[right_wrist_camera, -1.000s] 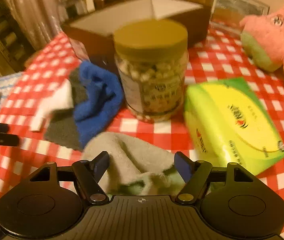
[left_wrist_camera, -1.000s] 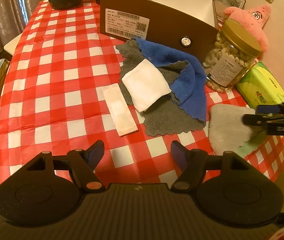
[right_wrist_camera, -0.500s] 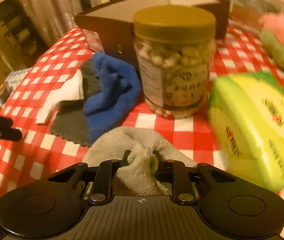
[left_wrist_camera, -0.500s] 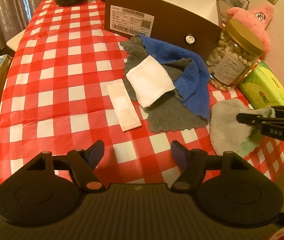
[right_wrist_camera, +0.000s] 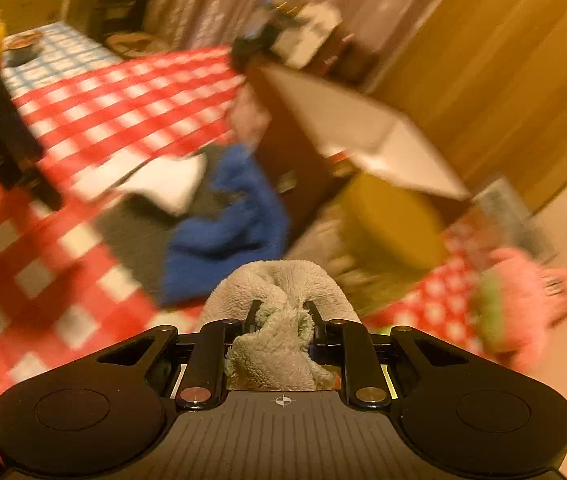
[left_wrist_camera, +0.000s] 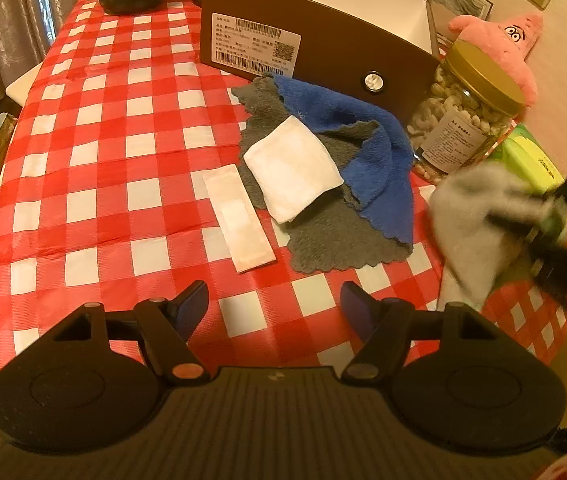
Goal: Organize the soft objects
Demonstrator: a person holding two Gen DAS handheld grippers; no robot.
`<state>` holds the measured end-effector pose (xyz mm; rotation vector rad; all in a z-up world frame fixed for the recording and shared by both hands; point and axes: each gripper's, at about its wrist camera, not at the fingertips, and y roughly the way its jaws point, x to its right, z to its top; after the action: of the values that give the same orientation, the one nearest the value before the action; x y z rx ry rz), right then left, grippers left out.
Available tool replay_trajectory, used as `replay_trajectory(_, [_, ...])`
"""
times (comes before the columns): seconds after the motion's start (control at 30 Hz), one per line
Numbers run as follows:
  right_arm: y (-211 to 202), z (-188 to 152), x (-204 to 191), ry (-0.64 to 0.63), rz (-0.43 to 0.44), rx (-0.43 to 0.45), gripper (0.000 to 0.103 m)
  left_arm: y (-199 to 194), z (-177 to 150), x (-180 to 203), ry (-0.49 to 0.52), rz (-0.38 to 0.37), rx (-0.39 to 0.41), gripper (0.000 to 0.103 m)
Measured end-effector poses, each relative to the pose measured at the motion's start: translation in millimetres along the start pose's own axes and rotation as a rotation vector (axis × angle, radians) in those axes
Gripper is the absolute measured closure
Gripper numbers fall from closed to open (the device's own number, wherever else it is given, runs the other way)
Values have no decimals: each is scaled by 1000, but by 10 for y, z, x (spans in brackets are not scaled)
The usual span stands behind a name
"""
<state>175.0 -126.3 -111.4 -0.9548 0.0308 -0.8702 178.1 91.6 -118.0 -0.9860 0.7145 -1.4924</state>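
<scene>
Grey-green fleece cloth, flat on the worktop a second ago, is now pinched in the right hand-held gripper and lifted at the near right, probably bound for the brown box; the left hand-held gripper is held open, empty.

Grey-green cloth: fluffy looped fleece; blue towel and dark grey cloth plush, matt. Tablecloth smooth, slightly glossy plastic; brown box matt cardboard with paper label. Jar clear plastic, gold metal lid.
</scene>
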Motion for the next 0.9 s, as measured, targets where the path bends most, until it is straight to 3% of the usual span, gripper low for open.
replay_trajectory(0.1, [138, -40, -49, 94, 126, -48, 83, 8, -9, -26, -2, 0, -4, 33])
replay_trajectory(0.17, [197, -40, -79, 139, 153, -53, 80, 21, -18, -52, -7, 2, -10, 33])
replay_trajectory(0.2, [228, -36, -81, 161, 173, -60, 76, 29, -21, -63, -9, 2, -13, 33])
replay_trajectory(0.27, [274, -6, -63, 202, 216, -90, 48, 43, -25, -76, -9, 4, -18, 33])
replay_trajectory(0.33, [285, -1, -63, 221, 251, -92, 37, 55, -24, -92, -8, 4, -20, 33])
replay_trajectory(0.37, [287, -2, -91, 205, 247, -94, 36, 62, -23, -100, -9, 5, -20, 33])
replay_trajectory(0.53, [410, -82, -219, 85, 173, -115, 37, 99, 16, -128, -8, 5, -19, 36])
replay_trajectory(0.6, [420, -118, -157, 125, 162, -102, 49, 125, 39, -143, -8, 10, -16, 36])
replay_trajectory(0.63, [436, -122, -112, 142, 143, -104, 64, 145, 55, -150, -9, 12, -15, 36])
replay_trajectory(0.67, [443, -125, -38, 182, 156, -103, 67, 169, 73, -155, -9, 13, -14, 36])
replay_trajectory(0.9, [489, -105, 269, 425, 206, -118, 72, 400, 219, -117, 19, 34, -3, 40])
